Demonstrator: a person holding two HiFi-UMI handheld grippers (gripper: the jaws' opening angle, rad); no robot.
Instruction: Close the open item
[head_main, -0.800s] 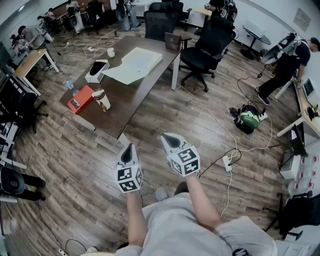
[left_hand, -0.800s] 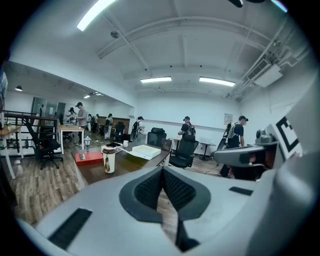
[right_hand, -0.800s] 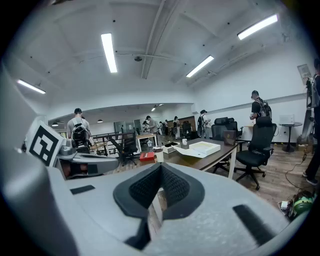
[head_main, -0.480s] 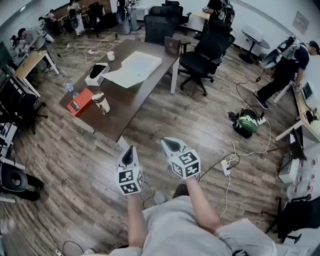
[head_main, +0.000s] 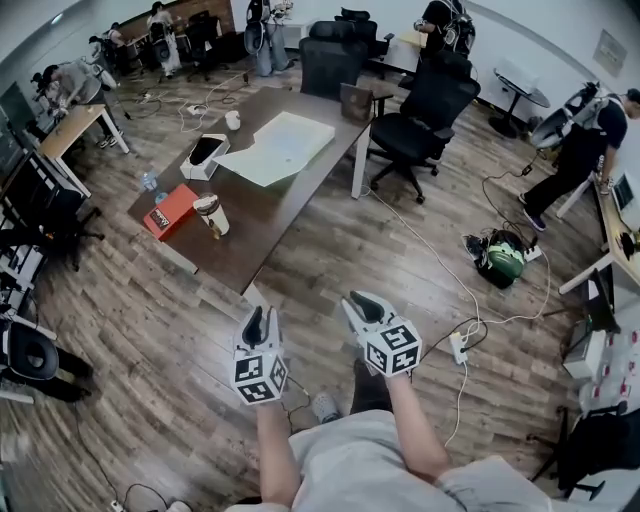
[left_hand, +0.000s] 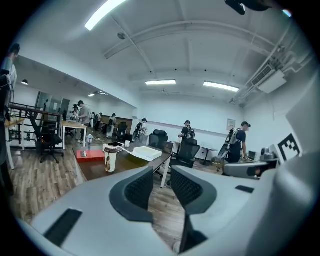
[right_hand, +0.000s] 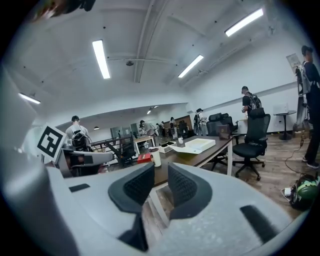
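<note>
A large flat white box (head_main: 290, 135) lies on the dark brown table (head_main: 270, 215), its lid flap spread open toward the table's left. A smaller white box (head_main: 205, 155) with a dark inside sits beside it. Both grippers hang over the wooden floor, well short of the table's near corner. My left gripper (head_main: 258, 318) and right gripper (head_main: 362, 303) point toward the table. Each shows a narrow gap between its pads, with nothing in it. In the left gripper view the left gripper (left_hand: 161, 186) faces the white box (left_hand: 147, 152). In the right gripper view the right gripper (right_hand: 161, 186) faces the same box (right_hand: 197, 145).
On the table stand a red box (head_main: 170, 210), a paper cup (head_main: 212, 213), a white mug (head_main: 232, 120) and a laptop (head_main: 355, 102). Black office chairs (head_main: 425, 110) stand at its far right. Cables and a power strip (head_main: 460, 347) cross the floor; a green bag (head_main: 500, 255) lies beyond. People work at surrounding desks.
The whole view has shifted a little: the table and both grippers sit slightly lower and further right in the frame. The grippers keep the same pose and jaw gap.
</note>
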